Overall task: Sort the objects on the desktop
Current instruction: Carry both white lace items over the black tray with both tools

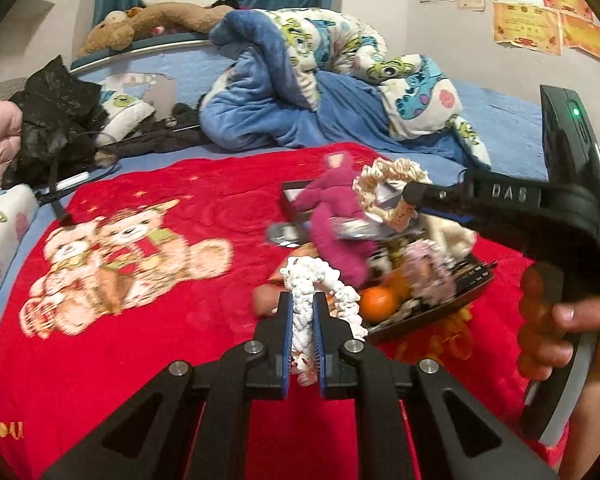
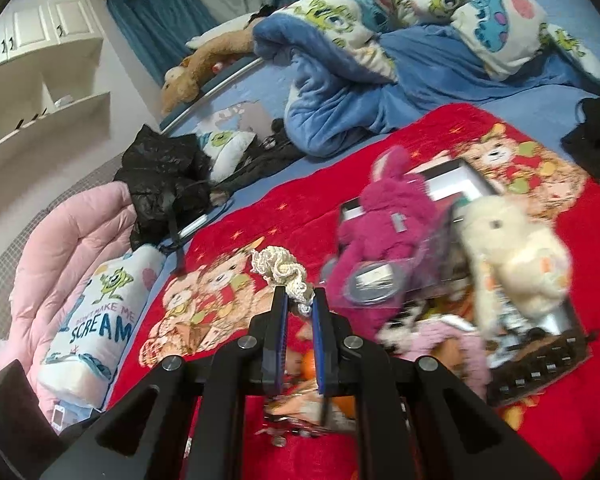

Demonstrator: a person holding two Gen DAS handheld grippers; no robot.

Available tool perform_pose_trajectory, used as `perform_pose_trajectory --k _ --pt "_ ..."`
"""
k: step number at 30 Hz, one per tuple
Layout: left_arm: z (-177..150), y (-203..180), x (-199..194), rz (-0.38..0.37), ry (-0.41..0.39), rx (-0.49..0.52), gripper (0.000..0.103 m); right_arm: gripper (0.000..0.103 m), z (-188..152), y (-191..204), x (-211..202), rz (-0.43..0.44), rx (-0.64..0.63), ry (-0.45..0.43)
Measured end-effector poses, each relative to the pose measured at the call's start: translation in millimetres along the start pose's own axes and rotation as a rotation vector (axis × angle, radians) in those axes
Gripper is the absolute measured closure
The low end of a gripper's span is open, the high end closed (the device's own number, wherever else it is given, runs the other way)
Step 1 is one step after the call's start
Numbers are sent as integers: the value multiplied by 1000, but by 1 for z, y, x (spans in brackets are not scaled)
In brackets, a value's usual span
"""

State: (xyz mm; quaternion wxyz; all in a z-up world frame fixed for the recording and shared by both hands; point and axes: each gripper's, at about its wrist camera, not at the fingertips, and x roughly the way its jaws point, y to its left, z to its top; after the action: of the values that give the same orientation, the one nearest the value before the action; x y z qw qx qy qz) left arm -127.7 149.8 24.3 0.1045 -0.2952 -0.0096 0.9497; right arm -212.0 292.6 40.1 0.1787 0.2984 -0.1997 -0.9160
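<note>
A white scrunchie (image 1: pixel 320 300) is pinched by the left gripper (image 1: pixel 303 312), a cream scrunchie (image 2: pixel 284 274) by the right gripper (image 2: pixel 300 304); both are held above the red blanket (image 1: pixel 220 200), probably lifted clear of the blurry tray pile (image 1: pixel 420 280) for sorting.

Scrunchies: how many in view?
3. White scrunchie in the left gripper; beige scrunchie in the right gripper; pink scrunchie on the pile. More may be buried.

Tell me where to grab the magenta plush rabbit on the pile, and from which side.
Grip the magenta plush rabbit across its narrow neck, just below the ears, probably coming from above. It lies on top of the pile, so the top is unobstructed, and the soft neck should fit between the fingers. Both grippers hold scrunchies now: left gripper, right gripper.
</note>
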Motion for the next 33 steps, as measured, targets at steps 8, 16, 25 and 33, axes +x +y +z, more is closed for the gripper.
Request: perform_pose_trajectory --k 8,16,25,33 --pt "20 -58 18 -76 -50 -5 93 92 12 -61 -57 -94 27 -72" --pt "26 -87 34 -105 -51 24 93 92 18 -112 -91 -147 77 -110" --pt "35 -83 47 -78 -53 33 93 92 19 -96 -70 -153 28 -75" --pt "40 -77 63 -81 -53 27 93 92 18 -73 -56 -243 -86 -44"
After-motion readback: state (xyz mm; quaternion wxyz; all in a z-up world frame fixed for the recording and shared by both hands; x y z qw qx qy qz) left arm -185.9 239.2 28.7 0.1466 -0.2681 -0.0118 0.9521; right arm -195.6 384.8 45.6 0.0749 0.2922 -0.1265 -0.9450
